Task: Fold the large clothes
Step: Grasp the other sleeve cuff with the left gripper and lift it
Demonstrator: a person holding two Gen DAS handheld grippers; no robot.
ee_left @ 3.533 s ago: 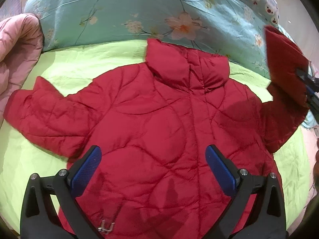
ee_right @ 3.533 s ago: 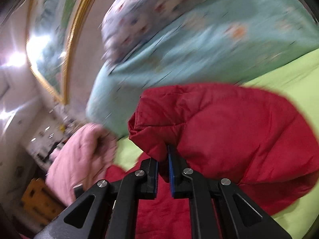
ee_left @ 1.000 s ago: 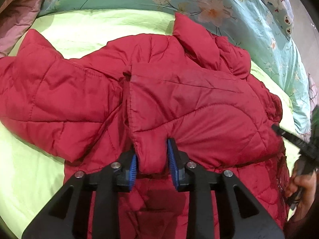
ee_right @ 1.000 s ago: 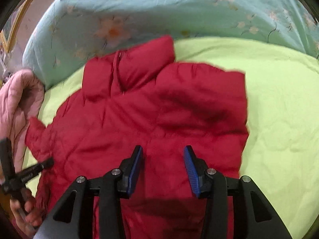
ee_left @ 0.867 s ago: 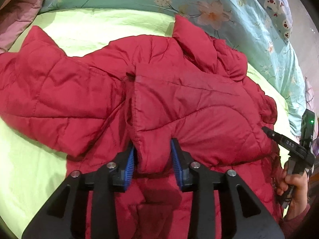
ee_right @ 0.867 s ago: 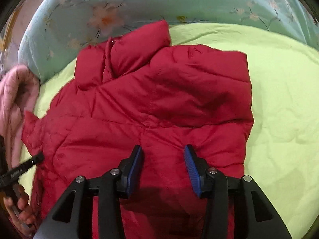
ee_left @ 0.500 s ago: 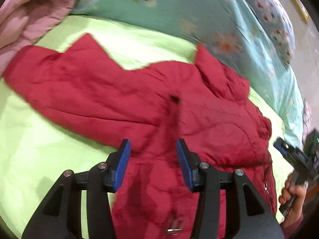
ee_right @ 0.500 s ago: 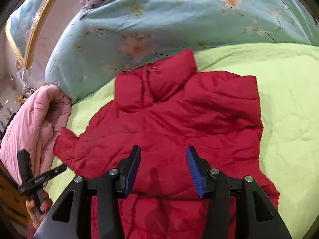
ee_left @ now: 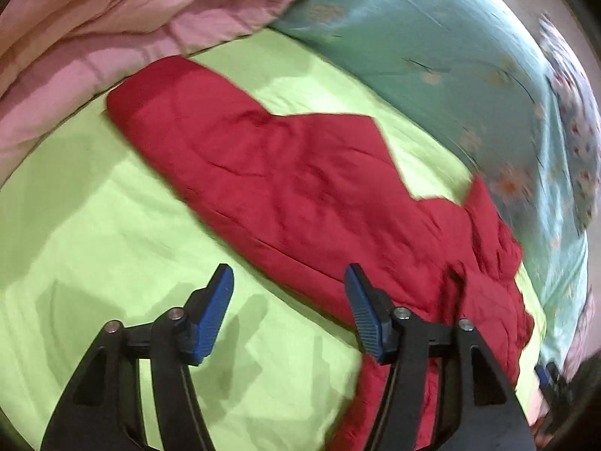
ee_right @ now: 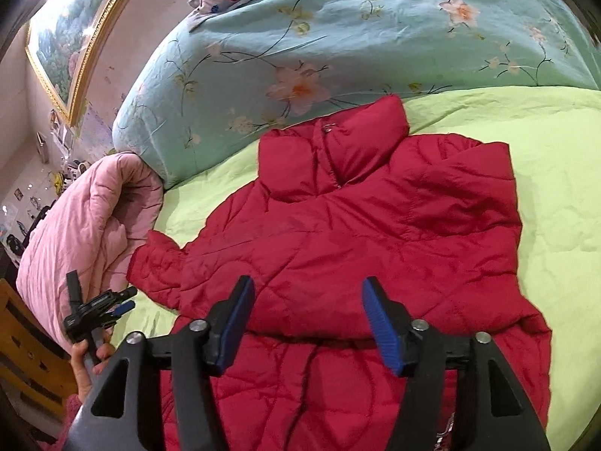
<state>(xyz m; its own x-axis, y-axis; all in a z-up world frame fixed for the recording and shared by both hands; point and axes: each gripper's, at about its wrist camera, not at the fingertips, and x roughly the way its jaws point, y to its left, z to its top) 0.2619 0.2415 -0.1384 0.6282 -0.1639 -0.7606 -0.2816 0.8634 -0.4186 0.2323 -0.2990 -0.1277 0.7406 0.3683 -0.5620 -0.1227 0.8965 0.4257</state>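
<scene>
Sleeve-folding stage: red jacket (ee_right: 338, 244) has one sleeve folded across. Left gripper (ee_left: 289, 308) and right gripper (ee_right: 308, 323) are both opening, empty. Next: pinch outstretched sleeve (ee_left: 210, 139) at 11 o'clock.

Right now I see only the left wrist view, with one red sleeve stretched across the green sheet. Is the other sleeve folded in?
Observer: Yes. In the right wrist view the other sleeve lies folded across the body of the jacket.
Operator: Is the right gripper holding it?
Observer: No. The right gripper hovers over the jacket, jaws opening, nothing between them.
Operator: Where is the collar?
Observer: The collar is at the far end, toward the floral quilt.
</scene>
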